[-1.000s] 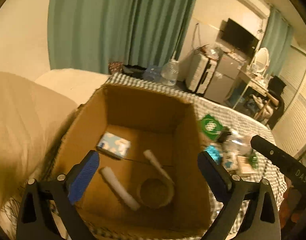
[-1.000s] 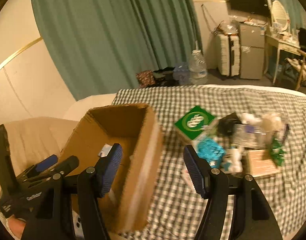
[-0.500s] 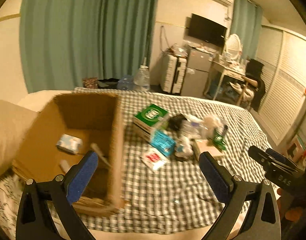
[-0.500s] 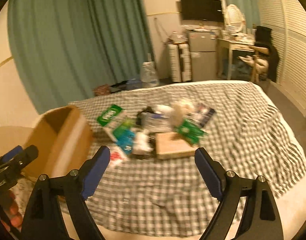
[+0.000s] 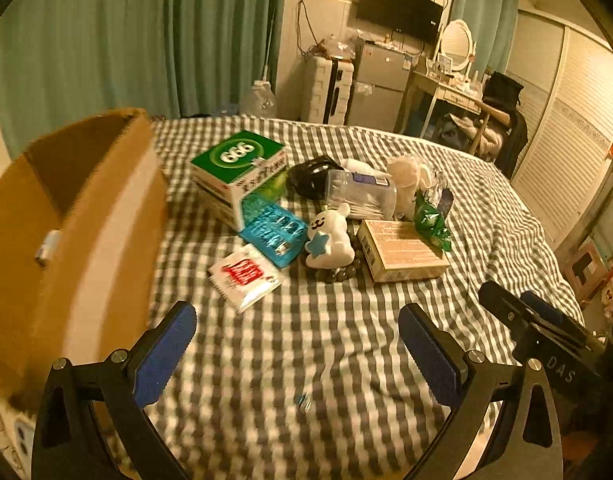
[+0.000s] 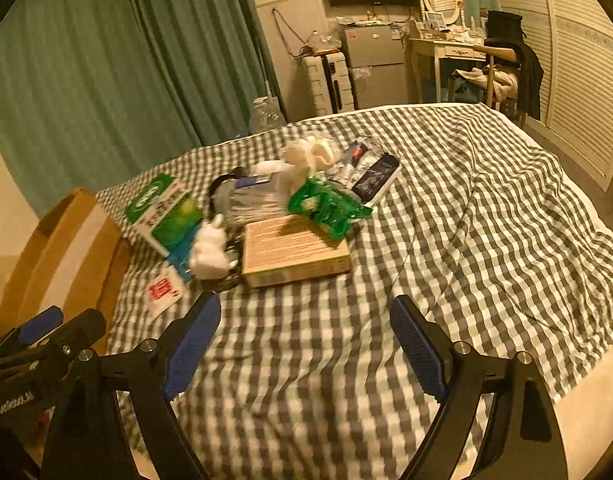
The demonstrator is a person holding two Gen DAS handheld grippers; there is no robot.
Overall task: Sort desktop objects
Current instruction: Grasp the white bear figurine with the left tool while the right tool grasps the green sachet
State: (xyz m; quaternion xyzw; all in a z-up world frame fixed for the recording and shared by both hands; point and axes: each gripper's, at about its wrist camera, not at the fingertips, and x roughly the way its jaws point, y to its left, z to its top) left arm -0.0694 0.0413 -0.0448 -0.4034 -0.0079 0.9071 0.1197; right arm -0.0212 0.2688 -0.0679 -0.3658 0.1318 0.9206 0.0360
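A pile of small items lies on the checked cloth (image 5: pixel 306 360): a green box (image 5: pixel 238 156), a blue packet (image 5: pixel 274 232), a white toy (image 5: pixel 330 240), a red and white packet (image 5: pixel 246 276), a tan flat box (image 5: pixel 402 248) and a green pouch (image 5: pixel 430 220). An open cardboard box (image 5: pixel 86 216) stands at the left. My left gripper (image 5: pixel 296 316) hangs open over bare cloth, short of the red and white packet. My right gripper (image 6: pixel 304 306) is open and empty, just short of the tan flat box (image 6: pixel 294 248); the green pouch (image 6: pixel 326 204) lies on that box.
A clear container (image 5: pixel 362 194) and a black object (image 5: pixel 310 174) sit at the back of the pile. A dark booklet (image 6: pixel 376 176) lies to the right. The cloth drops off at the right edge (image 6: pixel 578 380). Green curtain (image 5: pixel 146 32), suitcase and fridge stand behind.
Both views swung from the cardboard box rightward and down toward the pile. The right gripper's jaws widened. The left gripper stayed open.
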